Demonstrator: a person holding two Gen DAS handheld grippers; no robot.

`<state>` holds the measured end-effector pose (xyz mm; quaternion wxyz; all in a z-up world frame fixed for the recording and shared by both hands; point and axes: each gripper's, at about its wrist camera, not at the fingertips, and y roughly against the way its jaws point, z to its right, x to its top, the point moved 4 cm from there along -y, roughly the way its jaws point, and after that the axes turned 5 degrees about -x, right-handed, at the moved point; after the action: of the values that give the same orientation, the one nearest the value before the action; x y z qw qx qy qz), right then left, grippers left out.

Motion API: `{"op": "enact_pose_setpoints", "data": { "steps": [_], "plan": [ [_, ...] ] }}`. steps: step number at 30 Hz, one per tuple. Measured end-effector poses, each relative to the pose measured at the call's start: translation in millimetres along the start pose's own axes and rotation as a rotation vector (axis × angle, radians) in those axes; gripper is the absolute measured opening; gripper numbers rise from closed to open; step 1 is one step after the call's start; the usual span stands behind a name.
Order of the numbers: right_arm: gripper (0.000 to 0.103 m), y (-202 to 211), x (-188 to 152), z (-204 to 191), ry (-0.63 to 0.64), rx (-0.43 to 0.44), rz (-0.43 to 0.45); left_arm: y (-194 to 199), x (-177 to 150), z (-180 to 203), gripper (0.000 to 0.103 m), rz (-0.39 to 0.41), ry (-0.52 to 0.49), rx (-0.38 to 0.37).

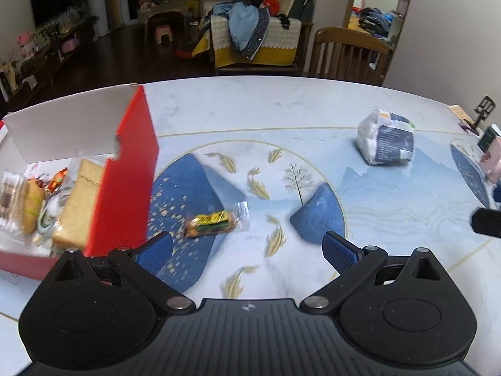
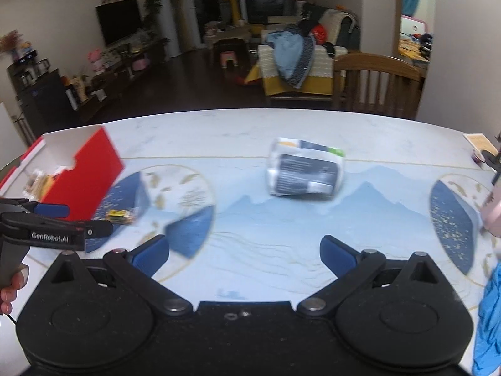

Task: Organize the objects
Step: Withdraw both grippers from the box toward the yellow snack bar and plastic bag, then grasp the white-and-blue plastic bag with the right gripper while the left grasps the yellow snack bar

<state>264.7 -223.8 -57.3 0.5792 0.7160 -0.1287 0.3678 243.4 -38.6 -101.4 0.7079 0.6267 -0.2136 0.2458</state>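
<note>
A red box (image 1: pixel 125 175) with a white inside stands at the table's left, holding several wrapped snacks. A small snack bar in clear wrap with a yellow-green label (image 1: pixel 211 223) lies on the table just right of the box, slightly beyond my left gripper (image 1: pixel 247 247), which is open and empty. A white and dark blue plastic pack (image 1: pixel 386 138) sits further right. In the right wrist view that pack (image 2: pixel 305 170) lies well ahead of my right gripper (image 2: pixel 244 253), which also stands open with nothing in it. The red box (image 2: pixel 84 172) and snack bar (image 2: pixel 120 215) show at left.
A wooden chair (image 1: pixel 350 53) stands behind the table's far edge. A pink item (image 2: pixel 493 216) and a blue cloth (image 2: pixel 490 322) sit at the right edge. The left hand-held gripper (image 2: pixel 47 225) and a hand reach in from the left. A small black stand (image 1: pixel 482 109) is at far right.
</note>
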Motion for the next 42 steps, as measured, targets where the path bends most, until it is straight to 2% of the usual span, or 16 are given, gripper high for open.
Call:
{"op": "enact_pose_setpoints", "data": {
  "steps": [4, 11, 18, 24, 30, 34, 38, 42],
  "plan": [
    [0.103, -10, 3, 17, -0.011, -0.022, -0.011, -30, 6, 6, 0.102, -0.030, -0.004, 0.073],
    [0.103, -30, 13, 37, -0.022, -0.043, -0.034, -65, 11, -3, 0.102, -0.049, 0.105, 0.181],
    [0.103, -58, 34, 55, -0.042, -0.071, -0.048, -88, 10, -18, 0.102, -0.059, 0.128, 0.235],
    [0.103, -87, 64, 57, -0.030, -0.081, -0.041, -96, 4, -23, 0.102, -0.063, 0.120, 0.212],
    [0.103, -117, 100, 58, -0.023, -0.108, -0.038, -98, -1, -26, 0.101, -0.039, 0.126, 0.157],
    [0.103, -136, 115, 67, -0.102, -0.153, -0.065, -98, -1, -26, 0.100, -0.022, 0.114, 0.151],
    [0.103, -159, 118, 80, -0.206, -0.218, -0.128, -97, -1, -26, 0.094, -0.006, 0.091, 0.142],
    [0.102, -178, 114, 91, -0.306, -0.267, -0.178, -93, -4, -25, 0.085, 0.007, 0.069, 0.130]
  ]
}}
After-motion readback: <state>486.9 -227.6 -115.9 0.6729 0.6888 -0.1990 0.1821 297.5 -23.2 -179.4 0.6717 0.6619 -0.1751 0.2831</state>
